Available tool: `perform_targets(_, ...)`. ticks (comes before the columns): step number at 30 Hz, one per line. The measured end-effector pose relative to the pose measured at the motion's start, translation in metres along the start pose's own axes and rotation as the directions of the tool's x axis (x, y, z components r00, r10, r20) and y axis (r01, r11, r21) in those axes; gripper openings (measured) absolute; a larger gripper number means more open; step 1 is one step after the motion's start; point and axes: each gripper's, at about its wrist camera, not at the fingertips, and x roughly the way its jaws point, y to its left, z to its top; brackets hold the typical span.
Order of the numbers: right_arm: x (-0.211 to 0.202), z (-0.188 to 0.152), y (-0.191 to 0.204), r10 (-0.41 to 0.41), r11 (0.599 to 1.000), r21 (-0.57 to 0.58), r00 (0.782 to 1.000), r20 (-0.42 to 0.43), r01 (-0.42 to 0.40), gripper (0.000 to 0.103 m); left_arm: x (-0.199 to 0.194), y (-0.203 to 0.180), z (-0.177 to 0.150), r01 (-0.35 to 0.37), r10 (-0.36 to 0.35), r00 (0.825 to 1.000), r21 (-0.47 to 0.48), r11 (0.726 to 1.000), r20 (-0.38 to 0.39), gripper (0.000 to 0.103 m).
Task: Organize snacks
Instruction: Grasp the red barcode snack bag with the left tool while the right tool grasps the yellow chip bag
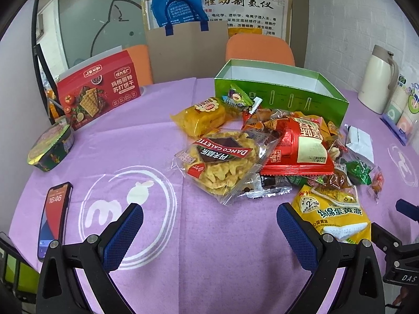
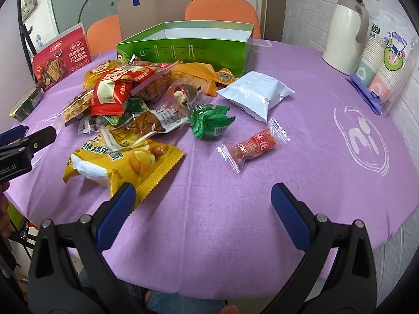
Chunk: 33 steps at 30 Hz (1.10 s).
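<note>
- Left wrist view: the left hand-held gripper (image 1: 209, 225) hangs over the purple cloth of the worktop (image 1: 162, 120), its blue-padded fingers spread wide with nothing between them.
- Just beyond its fingers lies the snack pile (image 1: 264, 151): a clear bag of yellow crisps (image 1: 222, 162), a red packet (image 1: 301, 146), and a yellow egg-yolk cake bag (image 1: 337, 217) near the right finger.
- Behind the pile stands an open green box (image 1: 282, 89), touching the heap's far edge.
- A red cracker box (image 1: 98, 89) stands at the far left, with a foil-lidded bowl (image 1: 51, 144) and a phone (image 1: 53, 217) nearer on that side.
- Right wrist view: the right hand-held gripper (image 2: 203, 204) is likewise wide open and holds nothing; its left finger overlaps the corner of the yellow bag.
- A white pouch (image 2: 258, 93), a green wrapper (image 2: 209, 121) and a small red candy (image 2: 252, 145) lie apart from the heap, on its right.
- A cream jug (image 2: 345, 34) and a sleeve of paper cups (image 2: 385, 62) stand at the far right edge.
</note>
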Motion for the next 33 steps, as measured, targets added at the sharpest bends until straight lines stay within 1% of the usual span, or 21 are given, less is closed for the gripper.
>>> perform_targets(3,-0.001,0.003,0.006,0.072,0.995,-0.063,0.997,0.004,-0.071,0.102,0.003,0.004,0.005,0.025,-0.025,0.999,0.008,1.000,-0.032,0.103)
perform_targets(5,-0.010,0.004,0.010,0.097,0.989,-0.111,0.994,0.039,-0.092,0.103,0.003,0.008,0.008,0.052,-0.052,0.998,0.011,0.999,-0.045,0.103)
perform_targets(8,-0.020,0.007,0.014,0.150,0.977,-0.159,0.987,0.059,-0.139,0.103,-0.006,0.014,0.013,0.102,-0.102,0.995,0.009,0.995,-0.020,0.103)
perform_targets(10,-0.022,0.009,0.021,0.234,0.956,-0.190,0.972,0.023,-0.225,0.103,-0.011,0.013,0.018,0.092,-0.092,0.996,0.024,0.995,0.008,0.103)
perform_targets(11,-0.020,0.009,0.028,0.288,0.937,-0.206,0.958,-0.009,-0.283,0.103,-0.012,0.011,0.021,0.105,-0.106,0.994,0.032,0.994,0.012,0.103)
perform_targets(13,-0.012,0.009,0.041,0.337,0.909,-0.237,0.939,-0.062,-0.342,0.103,-0.012,0.006,0.028,0.146,-0.147,0.989,0.041,0.988,0.012,0.103)
perform_targets(15,0.002,0.008,0.054,0.316,0.903,-0.271,0.943,-0.110,-0.334,0.103,-0.012,-0.003,0.037,0.183,-0.184,0.983,0.067,0.981,0.013,0.102)
perform_targets(16,0.009,0.009,0.058,0.305,0.902,-0.282,0.945,-0.119,-0.326,0.101,-0.011,-0.010,0.042,0.208,-0.210,0.978,0.086,0.974,0.014,0.099)
perform_targets(18,0.020,0.012,0.063,0.296,0.901,-0.292,0.947,-0.129,-0.321,0.096,-0.006,-0.023,0.053,0.248,-0.250,0.968,0.113,0.962,0.002,0.094)
perform_targets(19,0.027,0.014,0.066,0.283,0.904,-0.293,0.950,-0.133,-0.311,0.095,-0.001,-0.030,0.058,0.268,-0.269,0.963,0.122,0.956,-0.009,0.089)
perform_targets(20,0.030,0.015,0.067,0.280,0.907,-0.292,0.953,-0.118,-0.303,0.094,0.003,-0.036,0.062,0.284,-0.283,0.959,0.126,0.951,-0.021,0.087)
perform_targets(22,0.036,0.017,0.065,0.279,0.914,-0.276,0.954,-0.111,-0.299,0.078,0.020,-0.045,0.073,0.315,-0.310,0.949,0.116,0.942,-0.063,0.074)
perform_targets(23,0.039,0.017,0.064,0.284,0.915,-0.267,0.953,-0.110,-0.303,0.078,0.029,-0.049,0.075,0.322,-0.313,0.945,0.111,0.940,-0.089,0.071)
perform_targets(24,0.037,0.015,0.063,0.293,0.912,-0.271,0.951,-0.101,-0.310,0.074,0.037,-0.053,0.077,0.334,-0.322,0.940,0.106,0.937,-0.117,0.068)
perform_targets(25,0.036,0.014,0.064,0.295,0.906,-0.287,0.951,-0.097,-0.310,0.068,0.047,-0.058,0.078,0.355,-0.339,0.929,0.097,0.930,-0.150,0.068)
perform_targets(26,0.032,0.012,0.065,0.296,0.901,-0.306,0.951,-0.087,-0.308,0.065,0.052,-0.064,0.076,0.364,-0.345,0.924,0.098,0.926,-0.166,0.068)
perform_targets(27,0.029,0.009,0.065,0.290,0.899,-0.320,0.954,-0.079,-0.300,0.061,0.057,-0.069,0.075,0.365,-0.343,0.922,0.107,0.925,-0.177,0.068)
perform_targets(29,0.025,0.007,0.060,0.267,0.906,-0.321,0.961,-0.068,-0.275,0.058,0.063,-0.079,0.072,0.343,-0.316,0.932,0.148,0.928,-0.177,0.068)
perform_targets(30,0.024,0.007,0.056,0.263,0.911,-0.310,0.962,-0.068,-0.271,0.057,0.066,-0.083,0.070,0.334,-0.304,0.935,0.166,0.928,-0.181,0.064)
perform_targets(31,0.023,0.007,0.051,0.261,0.918,-0.291,0.963,-0.067,-0.269,0.055,0.069,-0.085,0.069,0.330,-0.297,0.936,0.175,0.928,-0.187,0.060)
perform_targets(33,0.022,0.006,0.043,0.261,0.926,-0.263,0.963,-0.066,-0.269,0.055,0.071,-0.084,0.068,0.345,-0.314,0.931,0.171,0.923,-0.186,0.058)
